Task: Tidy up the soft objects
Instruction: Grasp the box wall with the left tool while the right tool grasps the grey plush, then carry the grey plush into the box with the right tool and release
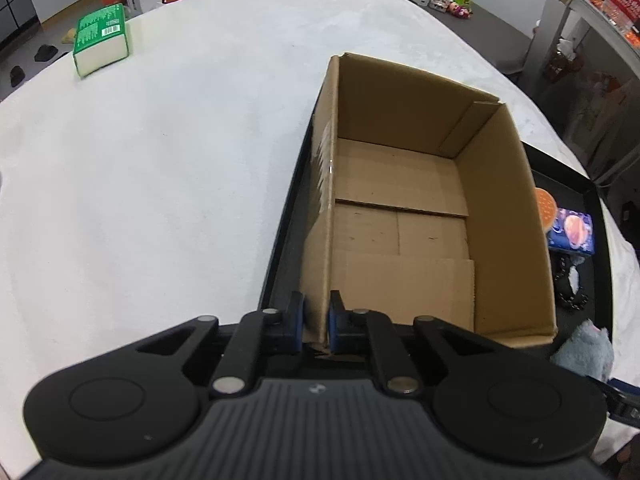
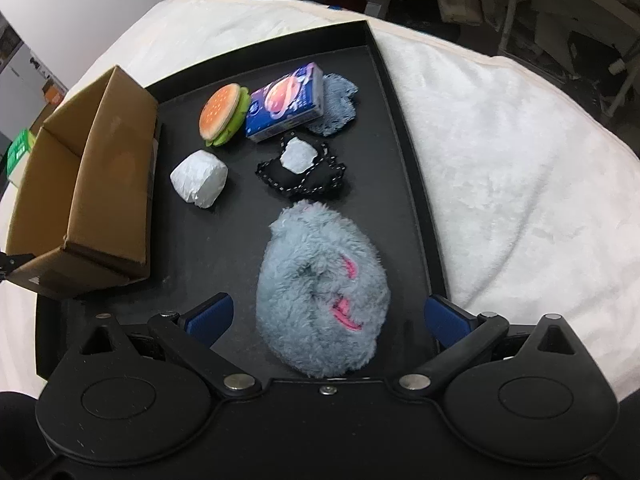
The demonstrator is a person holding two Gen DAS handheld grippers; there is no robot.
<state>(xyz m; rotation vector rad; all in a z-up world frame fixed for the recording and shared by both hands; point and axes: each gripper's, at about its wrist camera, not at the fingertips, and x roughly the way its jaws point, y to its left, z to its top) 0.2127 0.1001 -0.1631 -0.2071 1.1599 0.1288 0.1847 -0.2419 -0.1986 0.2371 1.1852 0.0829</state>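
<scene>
Left fingers [image 1: 295, 316] clamped on near wall of box [image 1: 404, 216], steadying it on tray [image 2: 392, 80]; box empty. Right fingers [image 2: 216, 314] spread wide, straddling plush [image 2: 320, 292] at tray's near end, not yet gripping. Burger [image 2: 222, 114], white wad [image 2: 199, 179], blue pack [image 2: 286, 102] farther back. Step probably: first pick. Next: close on plush, lift, carry left into box.

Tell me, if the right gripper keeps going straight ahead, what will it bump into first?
Most likely the fluffy blue toy. It lies on the black tray between the open right gripper fingers, right in its path.
</scene>
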